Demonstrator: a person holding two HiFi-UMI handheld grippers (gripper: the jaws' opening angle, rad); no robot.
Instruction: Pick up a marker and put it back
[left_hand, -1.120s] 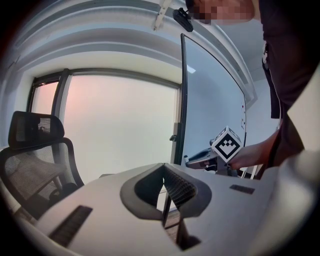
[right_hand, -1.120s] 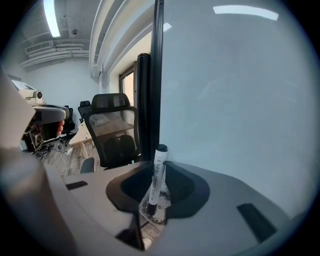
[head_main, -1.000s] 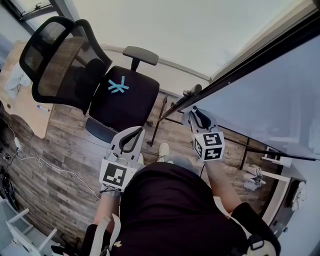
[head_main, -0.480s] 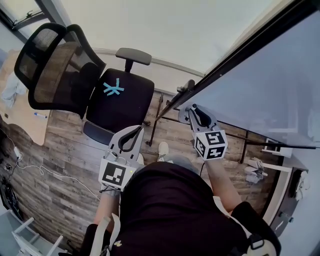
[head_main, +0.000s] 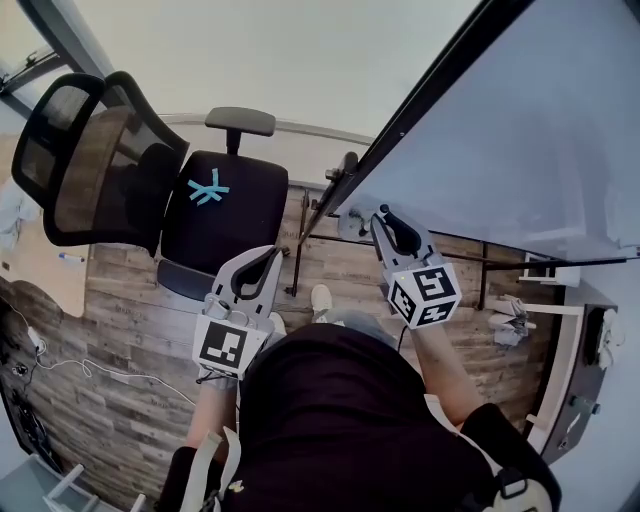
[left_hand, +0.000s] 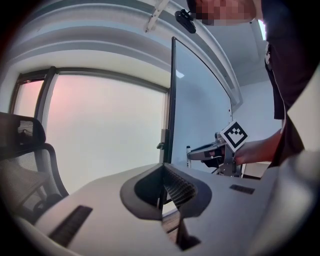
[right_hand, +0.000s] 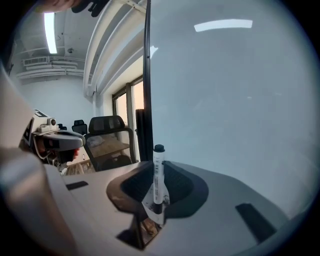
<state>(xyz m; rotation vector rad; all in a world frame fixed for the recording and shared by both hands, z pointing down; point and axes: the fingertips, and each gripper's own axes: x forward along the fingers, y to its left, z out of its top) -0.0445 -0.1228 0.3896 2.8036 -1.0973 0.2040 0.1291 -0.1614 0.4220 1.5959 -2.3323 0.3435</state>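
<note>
Whiteboard (head_main: 520, 130), dark-framed, fills the right side, just ahead of the right tool (head_main: 395, 232). Black mesh office chair (head_main: 150, 190) with a blue star mark on its seat stands left on the plank floor (head_main: 120, 330), well apart from both tools. Right tool clamped on the marker (right_hand: 158, 175), upright, black cap up, board behind it. Left tool (head_main: 262, 268): jaws together, nothing between them. Against a second ago: board takes more of the head view, chair sits further left, right tool closer to the board frame. Marker label print too small to read.
</note>
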